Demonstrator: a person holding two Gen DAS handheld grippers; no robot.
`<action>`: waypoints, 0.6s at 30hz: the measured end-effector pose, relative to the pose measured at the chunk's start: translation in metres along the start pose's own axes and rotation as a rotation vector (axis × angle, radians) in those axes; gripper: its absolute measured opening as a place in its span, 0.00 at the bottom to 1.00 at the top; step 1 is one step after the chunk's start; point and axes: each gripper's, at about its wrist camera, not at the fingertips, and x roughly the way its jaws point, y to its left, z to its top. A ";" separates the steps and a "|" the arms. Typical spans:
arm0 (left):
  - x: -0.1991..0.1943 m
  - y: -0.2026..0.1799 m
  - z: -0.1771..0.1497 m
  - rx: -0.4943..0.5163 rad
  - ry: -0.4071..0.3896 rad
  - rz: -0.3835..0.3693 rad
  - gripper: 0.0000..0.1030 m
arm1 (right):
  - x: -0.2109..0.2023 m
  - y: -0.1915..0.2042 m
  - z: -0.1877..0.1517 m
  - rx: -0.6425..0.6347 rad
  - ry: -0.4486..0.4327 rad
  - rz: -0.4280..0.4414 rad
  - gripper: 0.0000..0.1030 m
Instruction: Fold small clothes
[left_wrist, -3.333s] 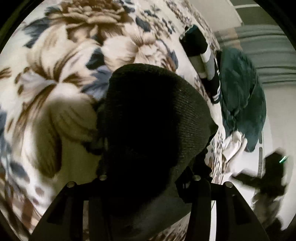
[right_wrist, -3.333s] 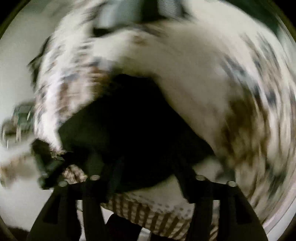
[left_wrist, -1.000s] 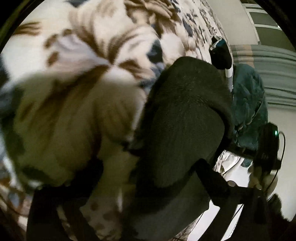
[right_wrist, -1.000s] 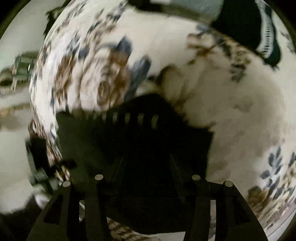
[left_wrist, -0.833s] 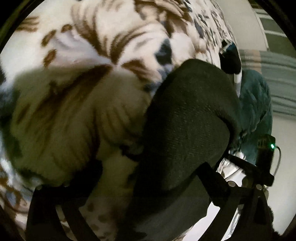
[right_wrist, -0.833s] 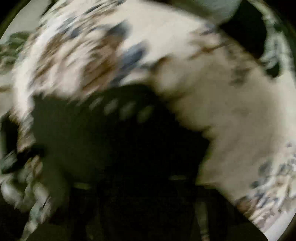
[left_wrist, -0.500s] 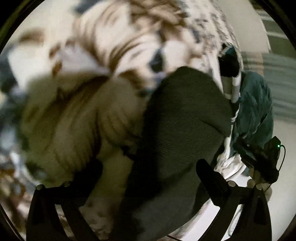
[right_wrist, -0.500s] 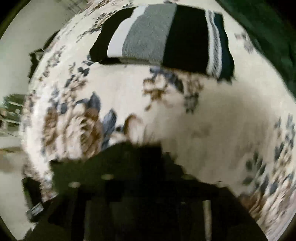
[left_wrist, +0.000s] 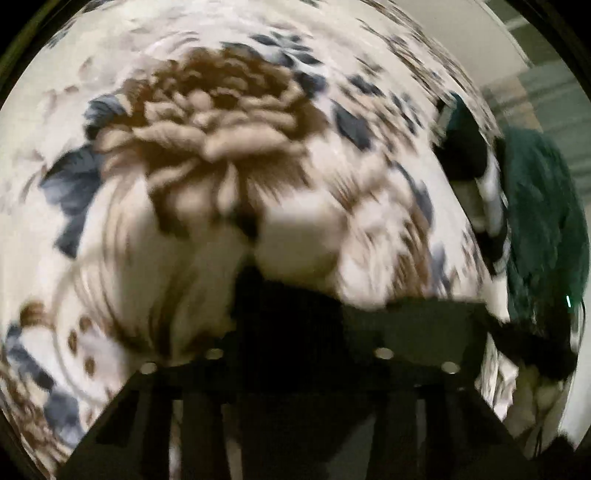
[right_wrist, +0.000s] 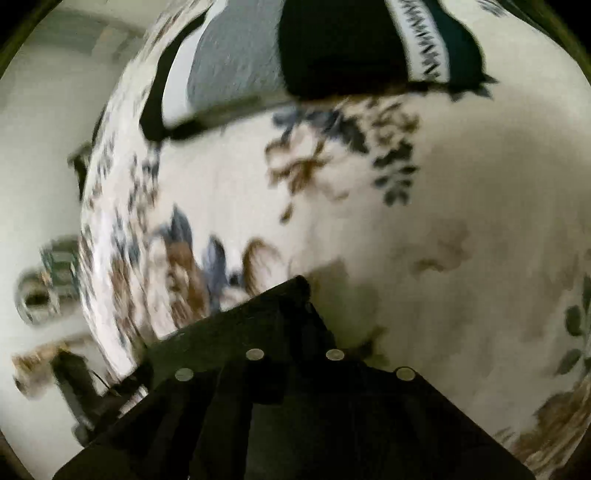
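Note:
A black knit garment (left_wrist: 295, 317) hangs between the jaws of my left gripper (left_wrist: 297, 332) and is lifted above the floral blanket (left_wrist: 207, 140). The jaws stand fairly narrow with the cloth bunched between them. My right gripper (right_wrist: 295, 332) is shut on a corner of the same black garment (right_wrist: 258, 325), which stretches off to the left. A folded striped black, grey and white garment (right_wrist: 295, 51) lies on the blanket ahead of the right gripper; it also shows in the left wrist view (left_wrist: 465, 155). Both views are motion-blurred.
A dark green cloth heap (left_wrist: 543, 229) lies at the bed's right edge beyond the striped piece. The blanket's edge (right_wrist: 96, 236) drops off to the pale floor at left, with blurred objects (right_wrist: 48, 280) there.
Both grippers have pulled back and up with the black garment. It filled the left view a second ago and now shows only low between the jaws. The right gripper's jaws have closed in.

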 end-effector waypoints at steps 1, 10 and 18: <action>0.002 0.003 0.003 -0.024 -0.005 -0.005 0.26 | 0.000 -0.002 0.001 0.023 -0.005 -0.001 0.04; -0.020 0.006 0.006 -0.031 0.010 -0.070 0.31 | 0.007 0.010 0.003 -0.036 0.085 -0.064 0.16; -0.052 0.015 -0.041 -0.088 0.051 -0.129 0.61 | -0.073 -0.042 -0.059 0.086 0.110 -0.054 0.60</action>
